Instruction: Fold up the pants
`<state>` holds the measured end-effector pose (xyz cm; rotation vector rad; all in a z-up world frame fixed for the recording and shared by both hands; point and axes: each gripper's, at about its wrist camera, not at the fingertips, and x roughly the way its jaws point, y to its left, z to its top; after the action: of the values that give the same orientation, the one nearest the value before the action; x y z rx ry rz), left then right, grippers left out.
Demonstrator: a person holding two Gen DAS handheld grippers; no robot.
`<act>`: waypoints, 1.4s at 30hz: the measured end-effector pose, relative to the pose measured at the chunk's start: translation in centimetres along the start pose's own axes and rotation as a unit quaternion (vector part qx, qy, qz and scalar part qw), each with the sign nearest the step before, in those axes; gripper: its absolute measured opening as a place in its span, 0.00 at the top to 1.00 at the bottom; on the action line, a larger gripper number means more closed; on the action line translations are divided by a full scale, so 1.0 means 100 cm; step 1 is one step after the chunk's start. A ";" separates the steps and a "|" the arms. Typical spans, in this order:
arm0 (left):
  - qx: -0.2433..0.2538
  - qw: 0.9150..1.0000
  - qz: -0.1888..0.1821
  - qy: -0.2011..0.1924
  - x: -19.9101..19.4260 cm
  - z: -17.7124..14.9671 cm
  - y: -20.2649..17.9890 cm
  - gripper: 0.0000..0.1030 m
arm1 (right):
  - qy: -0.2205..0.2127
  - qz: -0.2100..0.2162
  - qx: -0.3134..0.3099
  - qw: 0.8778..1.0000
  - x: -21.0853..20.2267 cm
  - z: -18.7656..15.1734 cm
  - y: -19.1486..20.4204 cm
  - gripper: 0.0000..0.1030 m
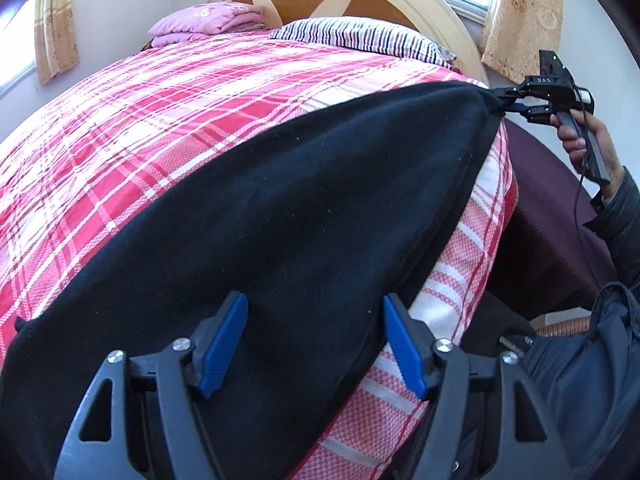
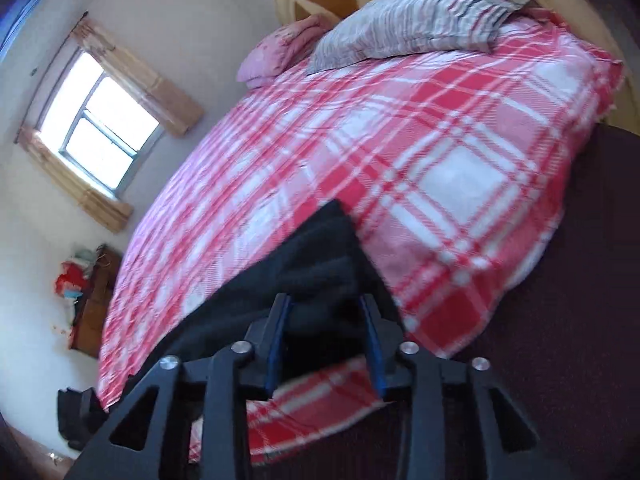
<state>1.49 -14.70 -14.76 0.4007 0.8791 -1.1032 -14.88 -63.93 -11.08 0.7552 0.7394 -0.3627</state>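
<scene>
My left gripper (image 1: 314,344) sat wide apart over the black pants (image 1: 280,208) on the plaid bed (image 1: 160,120); my right gripper (image 1: 505,101), at 2 o'clock, pinched their far corner.

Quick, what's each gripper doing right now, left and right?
Left gripper: open, over the black pants, gripping nothing.
Right gripper: pinching the pants' far end.

Pants (image 1: 280,208) on bed (image 1: 180,120) (probably flat)
</scene>
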 end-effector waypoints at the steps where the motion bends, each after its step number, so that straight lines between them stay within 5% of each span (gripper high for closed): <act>1: 0.001 1.000 0.002 0.001 0.000 0.000 -0.001 0.32 | -0.004 -0.012 0.003 1.000 -0.002 -0.001 -0.001 0.64; 8: -0.007 1.000 0.006 -0.002 -0.003 0.006 0.002 0.65 | -0.043 -0.055 -0.045 0.997 -0.030 -0.011 0.023 0.63; 21: 0.054 0.998 0.035 0.001 0.006 0.003 -0.026 0.65 | 0.069 0.057 -0.149 0.985 0.009 -0.052 0.105 0.63; 25: 0.044 0.999 0.027 -0.004 0.007 0.008 -0.024 0.65 | 0.090 0.047 -0.150 0.983 0.030 -0.060 0.111 0.63; 31: 0.015 1.000 0.000 0.002 0.003 0.009 -0.013 0.86 | 0.073 0.086 -0.098 0.989 0.041 -0.055 0.094 0.63; 33: 0.009 1.000 -0.013 0.001 -0.001 0.010 -0.011 0.88 | 0.060 0.094 -0.090 0.990 0.042 -0.053 0.092 0.68; 35: 0.011 1.000 -0.019 0.000 -0.002 0.011 -0.011 0.88 | 0.054 0.089 -0.094 0.990 0.042 -0.051 0.093 0.92; 42: 0.016 0.999 -0.036 -0.011 -0.010 0.011 -0.011 0.92 | 0.036 0.112 -0.117 0.986 0.023 -0.049 0.105 0.97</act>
<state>0.76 -15.29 -13.19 0.3858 0.8626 -1.1867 -9.86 -53.22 -10.07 0.6229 0.7407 -0.0425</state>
